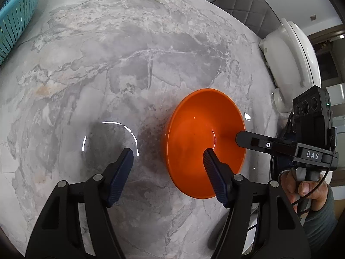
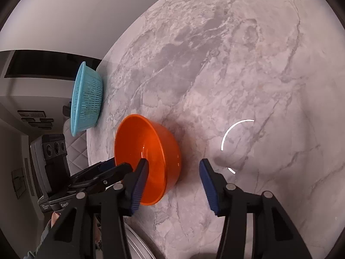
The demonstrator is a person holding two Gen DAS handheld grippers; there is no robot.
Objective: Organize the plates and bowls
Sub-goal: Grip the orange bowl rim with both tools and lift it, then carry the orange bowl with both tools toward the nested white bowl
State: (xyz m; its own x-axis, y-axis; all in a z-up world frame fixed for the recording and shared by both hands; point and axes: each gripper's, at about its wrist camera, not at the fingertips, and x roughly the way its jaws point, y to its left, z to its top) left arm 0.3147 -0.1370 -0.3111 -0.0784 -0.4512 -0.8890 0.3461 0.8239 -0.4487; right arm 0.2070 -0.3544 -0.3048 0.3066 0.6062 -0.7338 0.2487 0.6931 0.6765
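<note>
Both grippers [image 1: 168, 155] [image 2: 173, 168] agape, perhaps straddling bowl [image 1: 204, 142] rim.

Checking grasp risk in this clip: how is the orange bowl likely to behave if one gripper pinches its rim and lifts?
The orange bowl looks glossy, with bright highlights inside, so the pads may slip. It seems thin-walled, probably light plastic and slightly flexible under pinch. Held by one rim point only, it would likely hang tilted. The marble table looks smooth, so a push probably slides it.

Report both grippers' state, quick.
Left gripper: open, holding nothing; one finger over the orange bowl.
Right gripper: open, holding nothing; bowl's wall between its jaws.
</note>
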